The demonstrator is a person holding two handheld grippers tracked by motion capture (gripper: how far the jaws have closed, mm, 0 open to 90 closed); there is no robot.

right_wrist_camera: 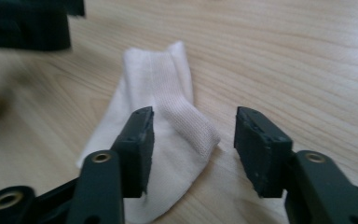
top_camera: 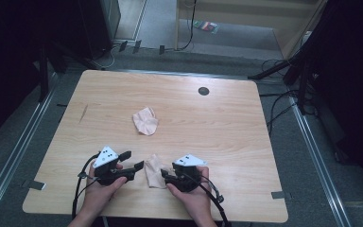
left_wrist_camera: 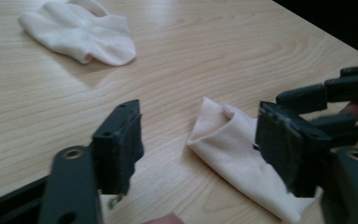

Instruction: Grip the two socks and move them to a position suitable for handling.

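A folded pale sock lies near the table's front edge, between my two grippers. My left gripper stands open just left of it. In the left gripper view the sock lies between the open jaws, partly behind the right one. My right gripper stands open at the sock's right side. In the right gripper view the sock's ribbed cuff lies between its spread jaws. A second, crumpled sock rests further back at mid-table, also seen as the sock.
The wooden table has a dark round hole near its back edge. Cables and stand legs lie on the floor to the right. Metal rails run along both sides.
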